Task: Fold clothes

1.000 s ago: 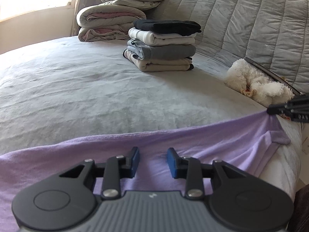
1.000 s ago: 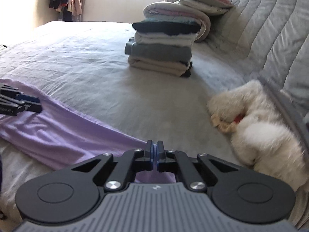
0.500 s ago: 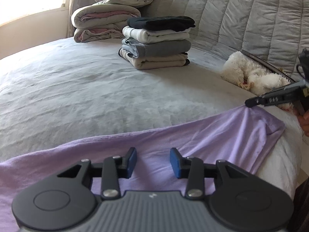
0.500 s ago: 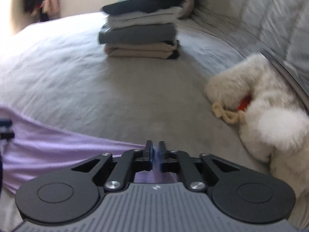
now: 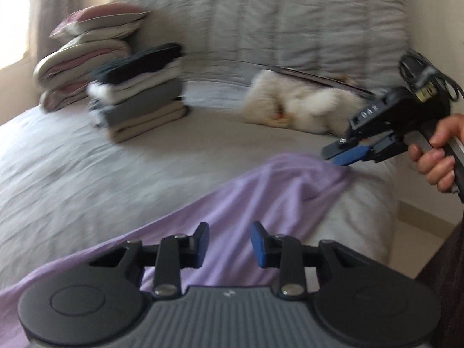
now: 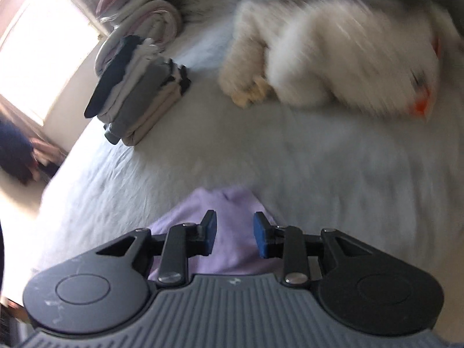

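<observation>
A lilac garment (image 5: 261,203) lies along the near edge of the grey bed (image 5: 101,174), stretched from the near left toward the right, where its end rises in a rumpled peak. In the left wrist view the left gripper (image 5: 229,243) hovers over the near part of the cloth; its blue pads stand apart with lilac fabric showing in the gap but not pinched, and the jaws are closing. At the right end, the right gripper (image 5: 343,156) is tilted with its blue tips right at the raised end of the cloth, a hand (image 5: 435,153) wrapped around its handle. In the right wrist view the right gripper (image 6: 235,233) has released: its jaws are opening, pads apart, the cloth's end lying in the gap beneath, unclamped. Farther back on the bed sits a stack of folded clothes (image 5: 139,92), with folded bedding and pillows (image 5: 87,49) behind it at the far left. A white plush toy (image 5: 295,107) lies at the far right against the quilted headboard (image 5: 290,14).
</observation>
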{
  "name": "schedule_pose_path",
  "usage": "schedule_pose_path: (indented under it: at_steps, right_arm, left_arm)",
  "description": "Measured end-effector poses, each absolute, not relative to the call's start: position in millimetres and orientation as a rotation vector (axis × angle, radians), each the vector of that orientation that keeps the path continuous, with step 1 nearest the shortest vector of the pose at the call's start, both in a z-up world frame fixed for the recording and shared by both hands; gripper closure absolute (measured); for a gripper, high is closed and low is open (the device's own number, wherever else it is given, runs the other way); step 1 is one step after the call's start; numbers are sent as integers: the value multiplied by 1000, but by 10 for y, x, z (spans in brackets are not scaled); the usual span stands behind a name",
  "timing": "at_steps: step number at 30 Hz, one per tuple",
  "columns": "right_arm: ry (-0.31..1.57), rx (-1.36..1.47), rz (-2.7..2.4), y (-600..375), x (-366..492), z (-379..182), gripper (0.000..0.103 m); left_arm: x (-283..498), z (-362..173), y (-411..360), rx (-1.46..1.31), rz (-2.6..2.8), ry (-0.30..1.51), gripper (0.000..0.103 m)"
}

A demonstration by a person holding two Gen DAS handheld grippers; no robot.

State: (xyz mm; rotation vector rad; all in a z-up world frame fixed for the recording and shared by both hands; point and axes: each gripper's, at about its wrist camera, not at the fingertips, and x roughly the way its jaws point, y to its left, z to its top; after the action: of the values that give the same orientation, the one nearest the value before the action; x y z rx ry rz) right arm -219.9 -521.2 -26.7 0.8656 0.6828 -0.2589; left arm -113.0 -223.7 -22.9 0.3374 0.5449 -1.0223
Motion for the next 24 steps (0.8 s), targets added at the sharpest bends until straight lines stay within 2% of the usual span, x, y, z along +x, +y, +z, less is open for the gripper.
schedule_pose_path:
  at_steps: [13, 16, 18, 20, 22, 24]
  right_arm:
    - [641, 1187, -84, -5465, -2500, -515, 69]
    - [625, 1215, -93, -5471, -2476, -543, 69]
    - [611, 1211, -108, -5471, -2455, -535, 69]
    - [599, 1196, -123, -5465, -2445, -520, 75]
    - [595, 1174, -138, -5452, -2437, -508, 97]
    - [585, 1155, -149, -5437, -2438, -488, 98]
  left_arm:
    - [-1282, -378, -2915, 388, -1098, 577, 75]
    - [-1267, -402, -2960, 375, -1081, 598, 80]
    - [-1244, -399, -2976, 355, -1076, 617, 87]
    - [-1218, -388, -2984, 332, -1076, 636, 100]
    - [-1195, -365, -2983, 307, -1082, 652, 101]
    - [-1172, -336, -2979, 283, -1089, 666, 102]
